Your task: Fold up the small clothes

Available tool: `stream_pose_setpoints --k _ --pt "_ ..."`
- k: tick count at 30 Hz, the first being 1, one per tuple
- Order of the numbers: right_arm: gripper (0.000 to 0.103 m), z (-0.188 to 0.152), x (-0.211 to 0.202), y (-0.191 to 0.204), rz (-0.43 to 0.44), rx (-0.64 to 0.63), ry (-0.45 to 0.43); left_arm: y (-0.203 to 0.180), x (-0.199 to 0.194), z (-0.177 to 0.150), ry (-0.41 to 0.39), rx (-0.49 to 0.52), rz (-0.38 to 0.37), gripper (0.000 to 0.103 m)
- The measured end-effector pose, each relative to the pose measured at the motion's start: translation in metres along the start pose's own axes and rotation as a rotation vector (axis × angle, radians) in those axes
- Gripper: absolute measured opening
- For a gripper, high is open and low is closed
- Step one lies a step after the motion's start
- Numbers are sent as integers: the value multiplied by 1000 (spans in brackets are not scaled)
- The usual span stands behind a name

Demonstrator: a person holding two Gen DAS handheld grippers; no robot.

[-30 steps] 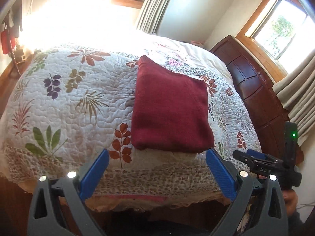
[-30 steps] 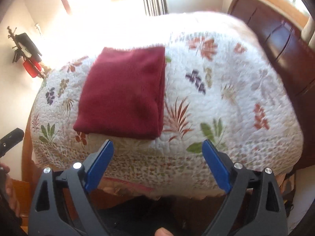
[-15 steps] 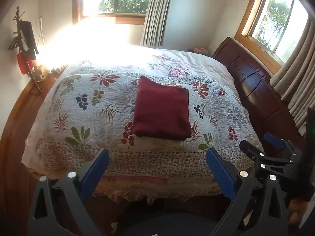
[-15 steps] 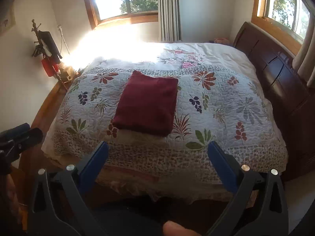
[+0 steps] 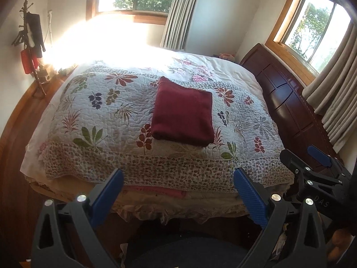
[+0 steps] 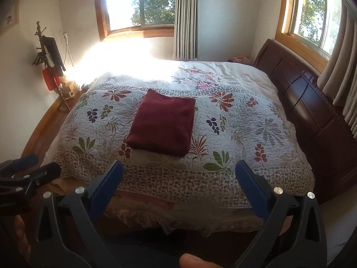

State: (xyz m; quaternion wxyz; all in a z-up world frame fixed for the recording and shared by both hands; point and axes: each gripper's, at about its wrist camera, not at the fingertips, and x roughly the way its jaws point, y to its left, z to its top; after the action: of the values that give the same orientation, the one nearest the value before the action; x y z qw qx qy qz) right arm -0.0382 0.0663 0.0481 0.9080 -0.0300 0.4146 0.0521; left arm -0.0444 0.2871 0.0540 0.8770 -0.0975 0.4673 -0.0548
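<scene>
Folded maroon garment [image 5: 182,118] lies well beyond both spread claws.

Right gripper [image 5: 316,169], near right in the left wrist view: white letters "DAS" on its black body.
Wall picture [image 6: 9,20], far left in the right wrist view: a small dark mark on it, too blurred to read.
Elsewhere: no readable text.

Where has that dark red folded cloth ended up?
The folded red cloth lies flat on the floral quilt, near the bed's foot edge, ahead of both open grippers and touching neither.
</scene>
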Motion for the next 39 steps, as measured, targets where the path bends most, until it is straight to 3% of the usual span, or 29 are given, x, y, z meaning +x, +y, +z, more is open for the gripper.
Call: stream_pose_setpoints --k 39 --pt "100 -6 -7 6 21 -8 -16 -6 -2 -1 12 33 50 99"
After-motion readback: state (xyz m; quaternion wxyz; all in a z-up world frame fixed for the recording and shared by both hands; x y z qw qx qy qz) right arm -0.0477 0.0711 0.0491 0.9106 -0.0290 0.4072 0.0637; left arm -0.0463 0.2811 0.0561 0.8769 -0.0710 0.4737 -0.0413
